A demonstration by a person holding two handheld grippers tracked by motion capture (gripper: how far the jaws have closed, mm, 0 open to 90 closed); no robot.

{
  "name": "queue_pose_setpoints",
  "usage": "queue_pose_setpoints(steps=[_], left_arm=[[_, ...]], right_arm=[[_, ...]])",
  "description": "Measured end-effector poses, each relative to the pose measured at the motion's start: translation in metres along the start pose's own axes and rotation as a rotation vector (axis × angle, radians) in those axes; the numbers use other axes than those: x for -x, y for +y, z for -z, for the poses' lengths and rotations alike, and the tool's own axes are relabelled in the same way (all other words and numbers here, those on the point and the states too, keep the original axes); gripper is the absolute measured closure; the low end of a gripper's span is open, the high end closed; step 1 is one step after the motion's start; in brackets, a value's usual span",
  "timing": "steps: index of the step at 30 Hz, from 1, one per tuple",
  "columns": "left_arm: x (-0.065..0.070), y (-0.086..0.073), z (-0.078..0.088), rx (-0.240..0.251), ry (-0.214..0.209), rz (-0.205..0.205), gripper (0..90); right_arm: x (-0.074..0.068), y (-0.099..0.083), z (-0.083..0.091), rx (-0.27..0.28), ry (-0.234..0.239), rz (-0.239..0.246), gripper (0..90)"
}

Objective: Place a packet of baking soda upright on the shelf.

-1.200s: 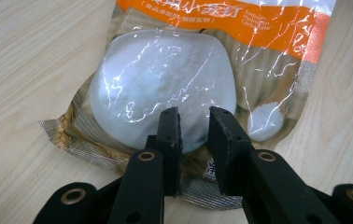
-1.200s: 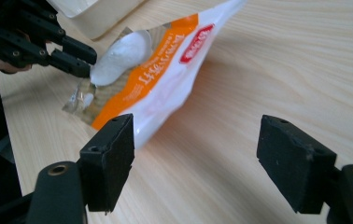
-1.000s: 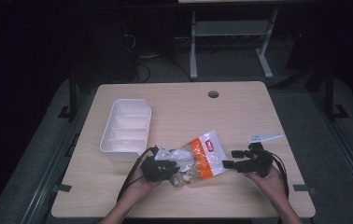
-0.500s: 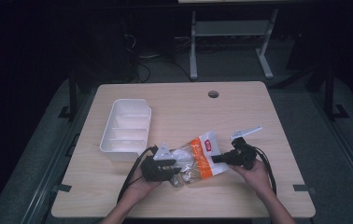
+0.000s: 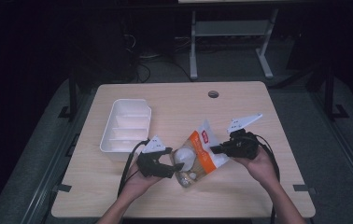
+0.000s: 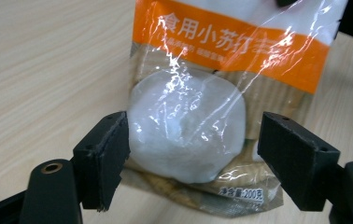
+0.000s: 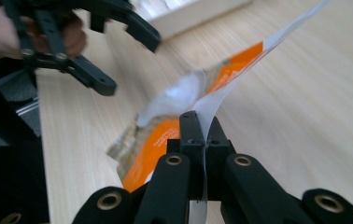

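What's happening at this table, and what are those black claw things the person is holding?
A person is working a handheld two-jaw gripper in each hand. The right gripper is pinched shut on the edge of a clear and orange plastic packet holding a lump of white powder, tilting that side up off the wooden table. The left gripper is open, its jaws on either side of the packet's white bulge without squeezing it. A white divided tray sits apart to the left.

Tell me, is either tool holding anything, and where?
The right tool pinches the clear edge of the orange bag. The left tool is open around its white lump, gripping nothing.
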State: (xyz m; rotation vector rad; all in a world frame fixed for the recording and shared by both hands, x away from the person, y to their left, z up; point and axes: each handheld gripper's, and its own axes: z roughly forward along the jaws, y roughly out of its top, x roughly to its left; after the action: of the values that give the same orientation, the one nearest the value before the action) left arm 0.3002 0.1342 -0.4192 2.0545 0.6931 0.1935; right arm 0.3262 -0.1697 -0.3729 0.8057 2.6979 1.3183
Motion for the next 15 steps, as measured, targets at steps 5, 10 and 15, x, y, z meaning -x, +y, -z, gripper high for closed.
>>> queue_pose_setpoints(steps=[5,10,15], left_arm=[[0.002,0.01,-0.004,0.044,-0.011,-0.006,21.7],[0.003,0.021,-0.012,0.042,-0.045,-0.009,21.6],[0.005,0.026,-0.019,0.046,-0.092,-0.022,22.5]], right_arm=[[-0.01,0.018,0.015,-0.029,-0.015,0.095,90.0],[-0.021,0.027,0.027,-0.045,-0.025,0.187,90.0],[-0.029,0.031,0.038,-0.078,-0.004,0.278,90.0]])
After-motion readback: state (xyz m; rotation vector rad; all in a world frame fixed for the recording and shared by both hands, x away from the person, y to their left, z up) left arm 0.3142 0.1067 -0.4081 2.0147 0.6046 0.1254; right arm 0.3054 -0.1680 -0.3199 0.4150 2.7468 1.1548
